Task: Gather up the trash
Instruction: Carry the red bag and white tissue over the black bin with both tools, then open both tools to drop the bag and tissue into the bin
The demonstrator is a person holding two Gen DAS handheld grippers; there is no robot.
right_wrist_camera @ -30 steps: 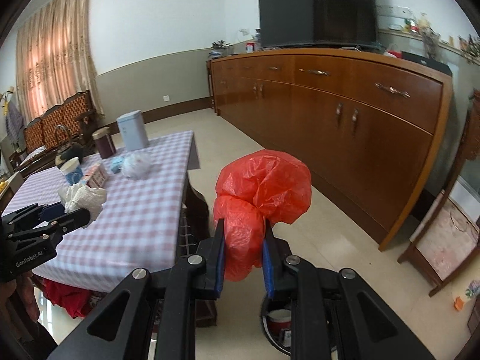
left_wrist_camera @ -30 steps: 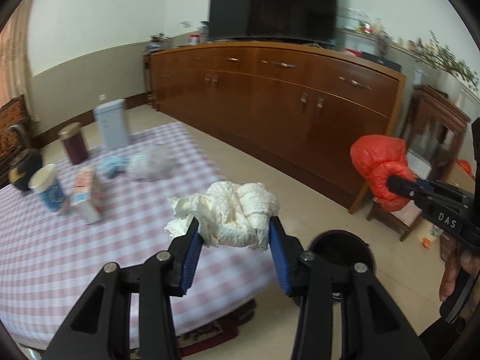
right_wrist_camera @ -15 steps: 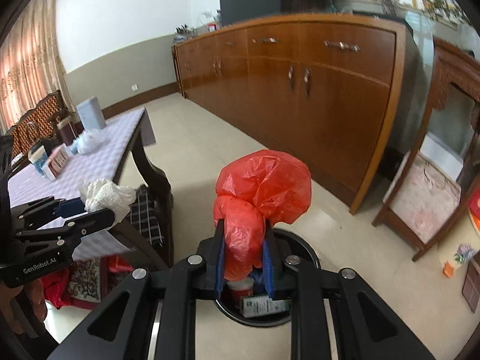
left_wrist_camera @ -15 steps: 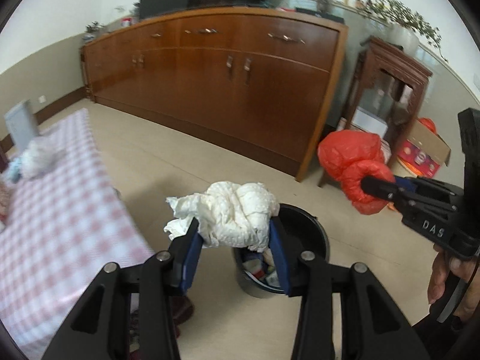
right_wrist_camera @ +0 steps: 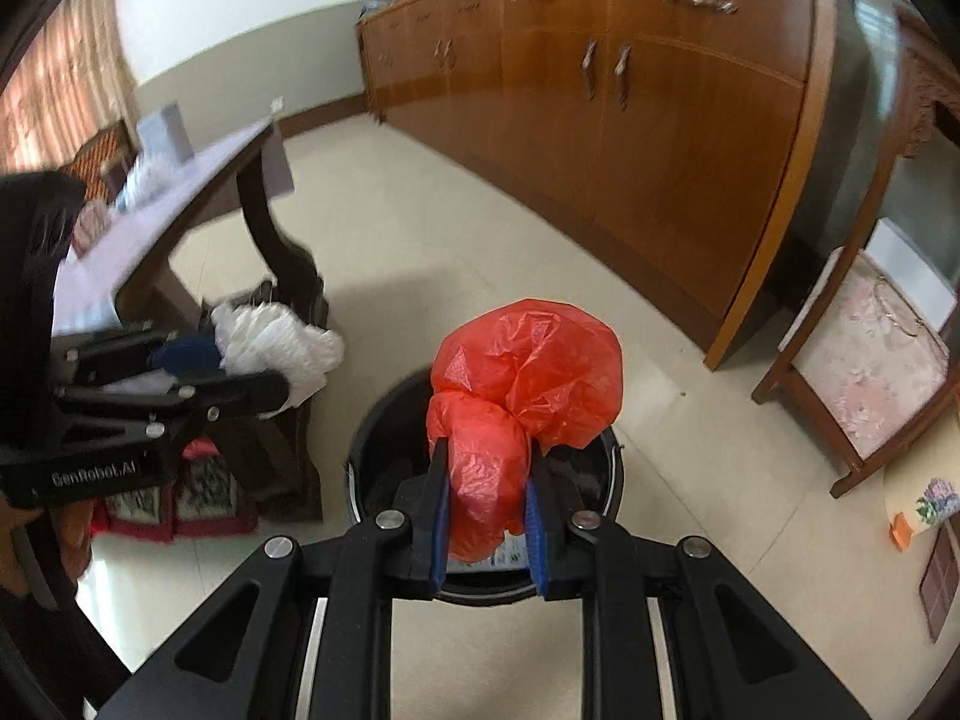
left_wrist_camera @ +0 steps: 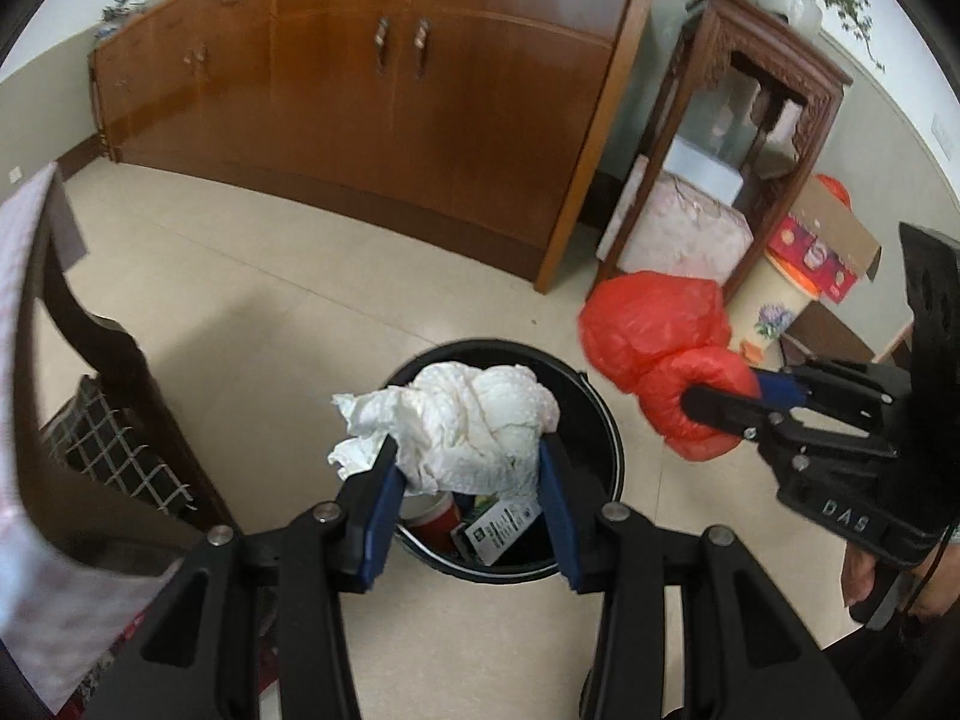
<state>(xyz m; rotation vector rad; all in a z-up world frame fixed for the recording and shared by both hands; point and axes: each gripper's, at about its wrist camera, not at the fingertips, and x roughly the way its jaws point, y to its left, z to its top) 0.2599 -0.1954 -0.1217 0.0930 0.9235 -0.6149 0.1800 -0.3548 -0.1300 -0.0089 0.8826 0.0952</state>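
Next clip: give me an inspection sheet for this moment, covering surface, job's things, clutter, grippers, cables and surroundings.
Surface: beige tiled floor; table with checked cloth at the left edge.
Job's things: crumpled white paper wad and red plastic bag, each held above the black trash bin, which already holds packaging.
Clutter: cardboard box and a flowered container by the side stand.
Grippers: left gripper shut on the paper wad; right gripper shut on the red bag.
Cables: a thin dark cord by the right hand, otherwise nothing seen.
Surroundings: long wooden sideboard, carved wooden stand.
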